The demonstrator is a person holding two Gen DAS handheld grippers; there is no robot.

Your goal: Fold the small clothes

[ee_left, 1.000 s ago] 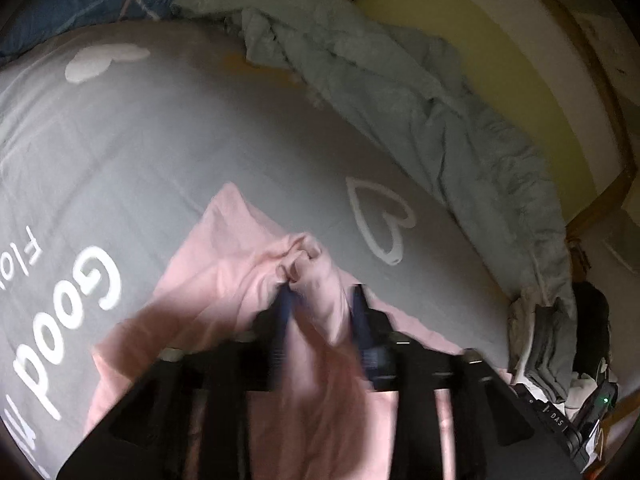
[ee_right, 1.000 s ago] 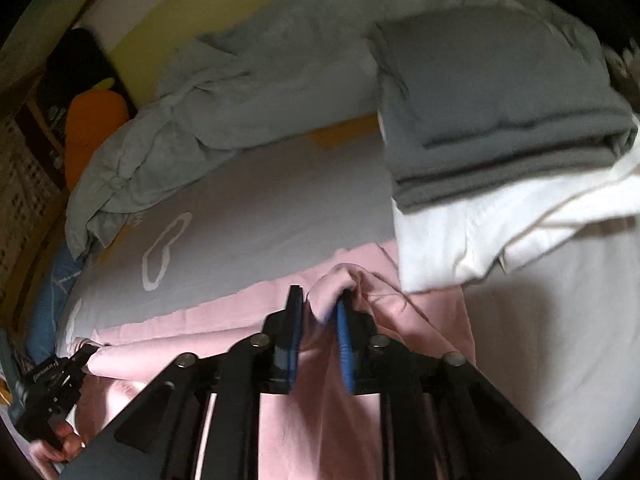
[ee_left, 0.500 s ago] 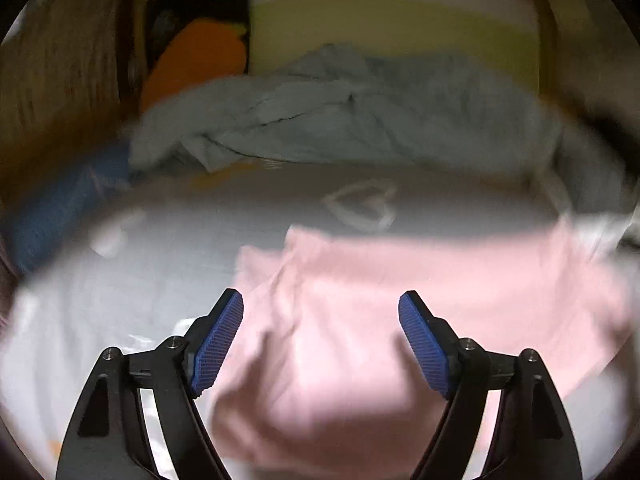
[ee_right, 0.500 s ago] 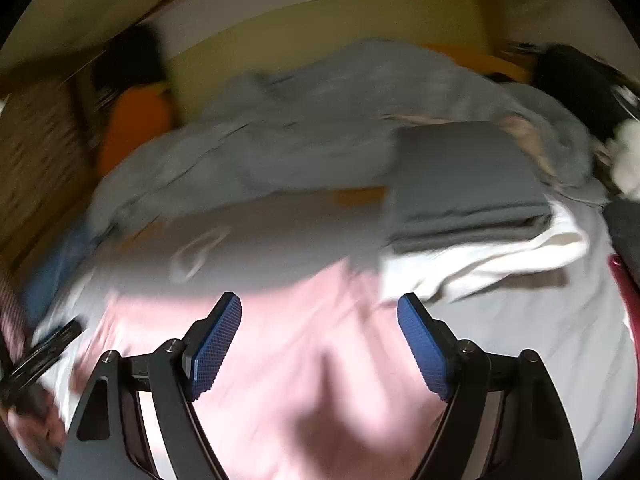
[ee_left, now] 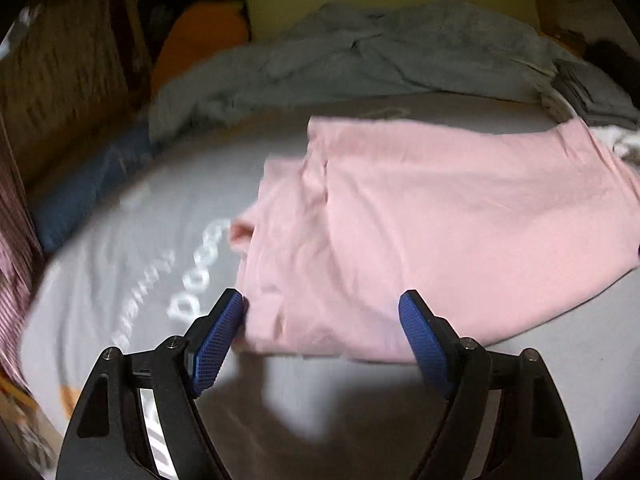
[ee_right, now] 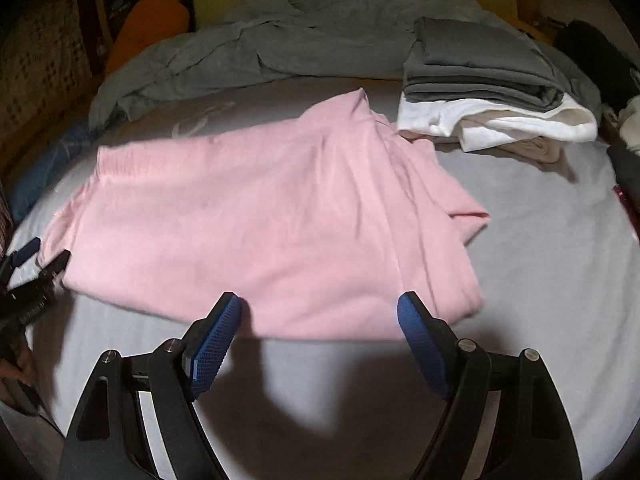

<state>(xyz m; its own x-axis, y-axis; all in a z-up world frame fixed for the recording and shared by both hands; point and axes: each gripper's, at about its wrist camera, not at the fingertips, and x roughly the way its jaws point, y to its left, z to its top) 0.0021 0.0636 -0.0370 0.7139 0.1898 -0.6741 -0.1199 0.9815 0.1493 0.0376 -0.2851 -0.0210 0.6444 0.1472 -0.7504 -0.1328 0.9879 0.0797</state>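
Observation:
A pink garment (ee_left: 440, 232) (ee_right: 260, 216) lies folded over on the grey bed sheet (ee_left: 132, 240) (ee_right: 540, 264). My left gripper (ee_left: 322, 320) hovers open near the garment's near left edge, blue pads (ee_left: 218, 332) wide apart, nothing between them. Over the near edge of the garment my right gripper (ee_right: 320, 320) is likewise open and empty. In the right wrist view the left gripper (ee_right: 28, 264) shows at the far left edge beside the garment's left end.
A stack of folded grey and white clothes (ee_right: 488, 80) sits at the back right, touching the pink garment's corner. A crumpled grey-blue blanket (ee_right: 280, 40) (ee_left: 360, 52) runs along the back. An orange cushion (ee_right: 148, 28) and a blue pillow (ee_left: 92, 188) lie at left.
Both grippers let go of the pink cloth they pinched, opened wide and drew back toward the near side. The garment now lies flat on the sheet.

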